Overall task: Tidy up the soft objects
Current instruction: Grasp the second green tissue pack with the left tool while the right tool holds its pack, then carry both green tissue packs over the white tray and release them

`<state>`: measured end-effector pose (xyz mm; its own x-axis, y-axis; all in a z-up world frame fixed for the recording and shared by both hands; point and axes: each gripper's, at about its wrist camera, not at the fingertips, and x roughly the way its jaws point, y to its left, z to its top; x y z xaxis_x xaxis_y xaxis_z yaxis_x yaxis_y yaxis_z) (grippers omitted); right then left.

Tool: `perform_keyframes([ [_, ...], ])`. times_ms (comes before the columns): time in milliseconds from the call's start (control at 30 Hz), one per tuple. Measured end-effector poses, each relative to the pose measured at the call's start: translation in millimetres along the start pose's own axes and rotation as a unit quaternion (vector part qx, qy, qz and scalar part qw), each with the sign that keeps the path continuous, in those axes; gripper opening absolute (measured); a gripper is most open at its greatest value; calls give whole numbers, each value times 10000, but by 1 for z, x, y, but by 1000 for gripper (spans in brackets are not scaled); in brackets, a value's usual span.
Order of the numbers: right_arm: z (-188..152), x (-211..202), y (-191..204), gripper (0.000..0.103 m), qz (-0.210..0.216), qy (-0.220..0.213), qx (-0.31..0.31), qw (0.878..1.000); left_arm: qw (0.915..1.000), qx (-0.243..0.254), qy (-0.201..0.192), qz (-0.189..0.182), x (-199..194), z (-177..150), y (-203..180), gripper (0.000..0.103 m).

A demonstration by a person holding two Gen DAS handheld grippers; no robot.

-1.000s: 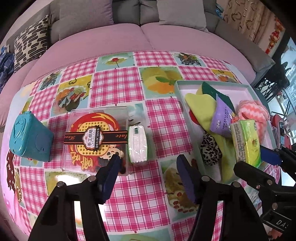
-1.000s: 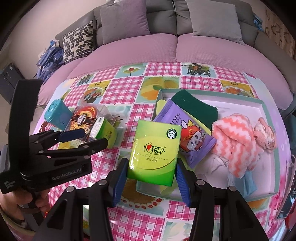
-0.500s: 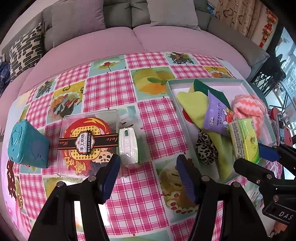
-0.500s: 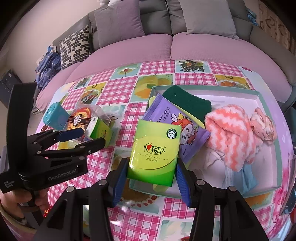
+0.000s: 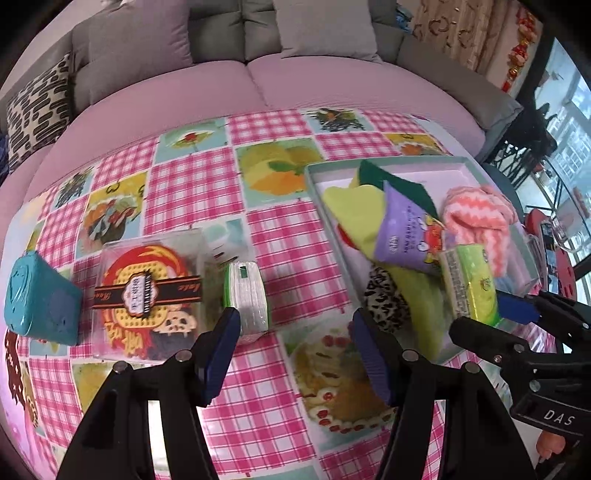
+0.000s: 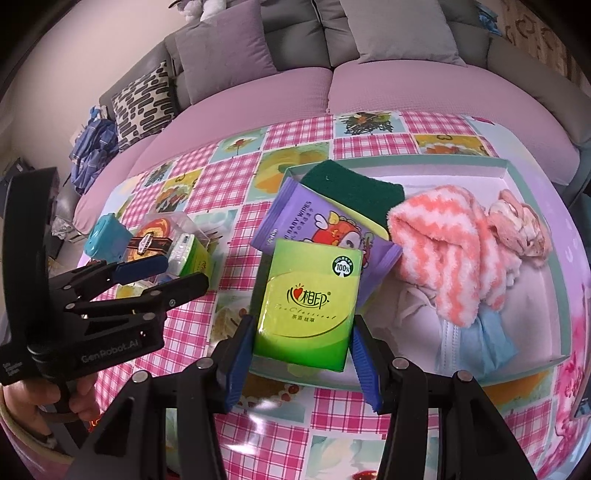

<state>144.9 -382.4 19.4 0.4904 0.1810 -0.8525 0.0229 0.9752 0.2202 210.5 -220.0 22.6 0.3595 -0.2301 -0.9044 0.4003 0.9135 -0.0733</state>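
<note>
My right gripper (image 6: 303, 332) is shut on a green tissue pack (image 6: 310, 299), which hangs over the near left corner of the teal tray (image 6: 509, 168). In the tray lie a purple wipes pack (image 6: 314, 225), a dark green cloth (image 6: 354, 188), a pink striped towel (image 6: 443, 251) and a blue cloth (image 6: 476, 339). My left gripper (image 5: 295, 328) is open above the checked tablecloth with nothing between its fingers. A second green and white tissue pack (image 5: 245, 295) lies just beyond its left finger. A leopard-print soft item (image 5: 386, 299) sits in the tray's near corner on a yellow-green cloth (image 5: 354, 210).
A clear plastic snack box (image 5: 147, 288) stands left of the second tissue pack, and a teal box (image 5: 40, 299) sits at the table's left edge. A pink and grey sofa with cushions (image 5: 325, 33) curves behind the table. A person's hand (image 6: 33, 402) holds the left gripper.
My right gripper has edged a little lower and closer over the tray's near corner, still holding the green pack. My left gripper has stayed open and roughly in place.
</note>
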Motion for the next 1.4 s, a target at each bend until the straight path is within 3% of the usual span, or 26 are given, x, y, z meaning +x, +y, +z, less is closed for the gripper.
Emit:
perform_keyframes([
  [233,-1,-2,-4,53,-14,-20,50,10000,9997,143,-35,-212,-1,1,-12,65],
  [400,-1,-3,-4,53,-9,-22,50,10000,9995,55,129,274,8,7,-8,65],
  [567,-1,-3,-5,53,-30,-5,49,10000,9981,-129,379,471,23,11,-3,65],
  [700,-1,-2,-6,53,-48,12,48,10000,9981,-163,467,364,32,13,-6,65],
  [900,-2,0,-6,53,-58,27,46,10000,9961,-216,614,602,43,14,-8,65],
  [1400,-3,8,-8,53,-58,99,75,9999,9945,-271,747,678,62,19,-8,65],
])
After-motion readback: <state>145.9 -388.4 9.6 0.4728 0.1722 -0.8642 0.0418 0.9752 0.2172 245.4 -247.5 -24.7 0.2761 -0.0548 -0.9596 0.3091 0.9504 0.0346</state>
